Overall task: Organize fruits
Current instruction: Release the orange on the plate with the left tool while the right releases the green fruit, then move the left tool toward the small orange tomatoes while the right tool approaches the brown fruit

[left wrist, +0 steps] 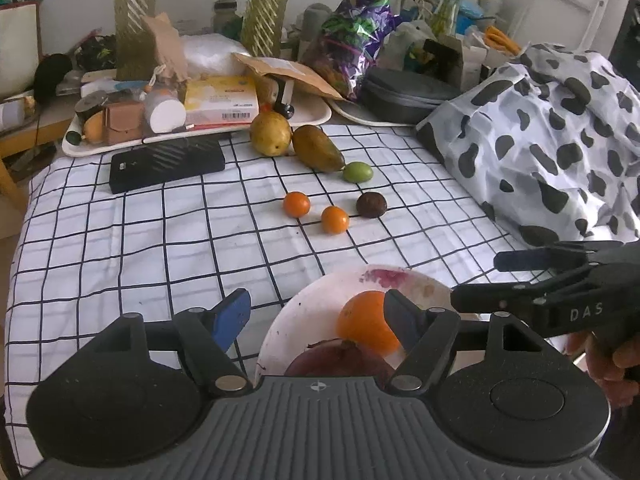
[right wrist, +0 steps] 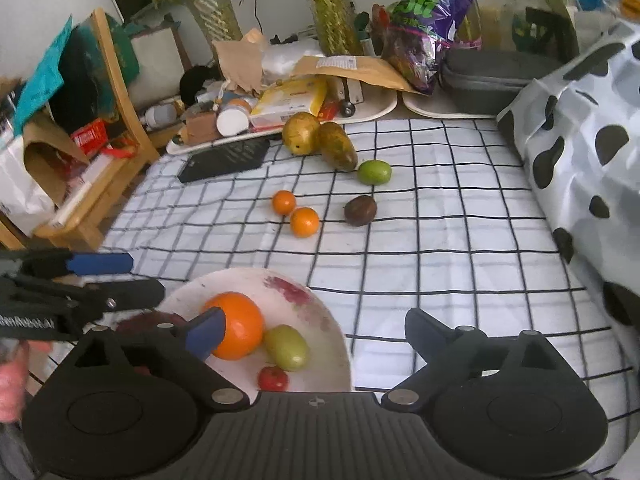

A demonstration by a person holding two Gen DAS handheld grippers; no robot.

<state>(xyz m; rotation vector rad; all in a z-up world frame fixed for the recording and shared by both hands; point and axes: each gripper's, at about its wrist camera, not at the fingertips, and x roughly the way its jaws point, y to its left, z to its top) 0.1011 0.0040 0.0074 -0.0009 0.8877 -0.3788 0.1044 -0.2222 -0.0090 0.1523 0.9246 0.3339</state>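
In the white bowl (right wrist: 336,344), the green fruit (right wrist: 286,347) lies slanting toward the orange (right wrist: 238,325)

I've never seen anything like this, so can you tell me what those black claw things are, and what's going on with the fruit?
They are tools, not robots. A person holds one hand-held gripper in each hand, and each carries a camera looking along its two fingers. One picture comes from the left hand-held gripper, the other from the right hand-held gripper. Both stand open and hold nothing. On the checked cloth sits a white plate with a big orange, a green fruit and a small red fruit. Still waiting on the cloth are two small oranges, a brown fruit, a lime and two mangoes.
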